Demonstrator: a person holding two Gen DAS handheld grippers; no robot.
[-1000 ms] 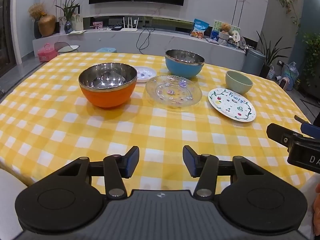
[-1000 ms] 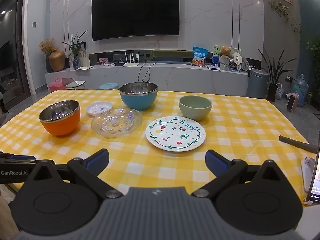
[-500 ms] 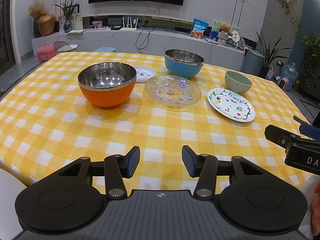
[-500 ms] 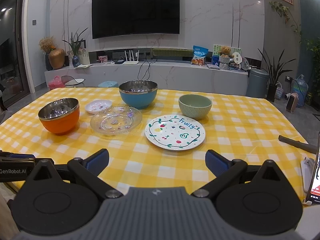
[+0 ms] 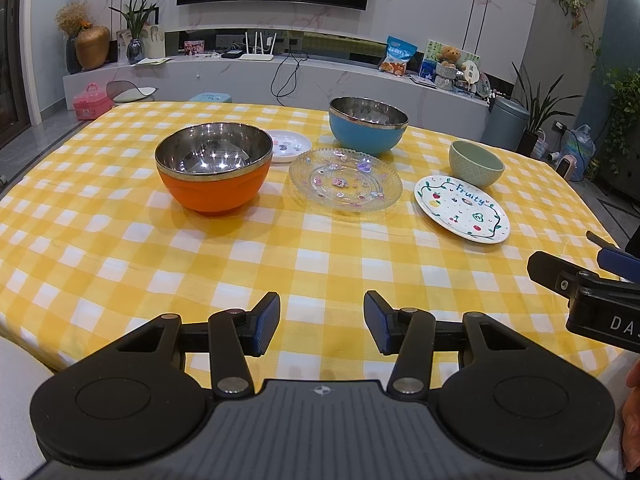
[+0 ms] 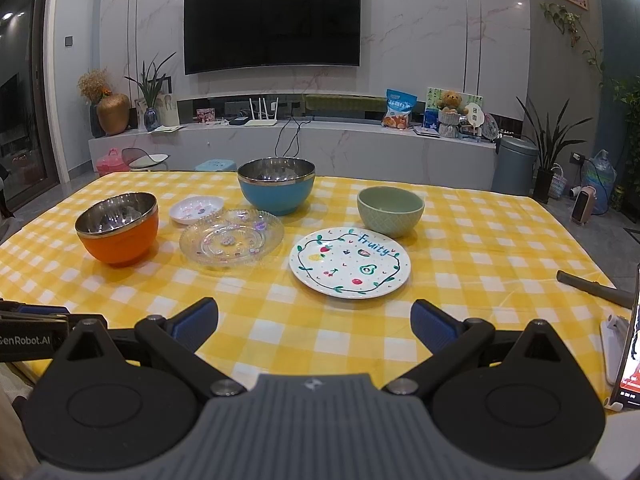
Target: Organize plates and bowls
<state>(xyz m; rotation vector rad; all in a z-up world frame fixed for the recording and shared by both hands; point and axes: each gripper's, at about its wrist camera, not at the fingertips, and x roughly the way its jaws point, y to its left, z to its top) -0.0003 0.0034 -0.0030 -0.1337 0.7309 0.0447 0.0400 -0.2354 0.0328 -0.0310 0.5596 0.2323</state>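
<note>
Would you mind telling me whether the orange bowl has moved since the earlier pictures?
No. The orange bowl sits in the same spot, just left of the glass plate, as before.

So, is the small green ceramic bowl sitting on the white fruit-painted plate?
No, the green bowl stands on the tablecloth just behind the fruit plate.

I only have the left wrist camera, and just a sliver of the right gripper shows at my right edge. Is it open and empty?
Observer: Yes. The right gripper has its jaws wide apart with nothing between them, short of the Fruity plate.
Operator: Anything right of that plate that I can't see?
Observer: A phone with a lit screen stands in a white holder at the table's right edge.
Operator: Anything else there?
Observer: A dark rod lies flat on the cloth beyond the phone; your view catches only its end.
</note>
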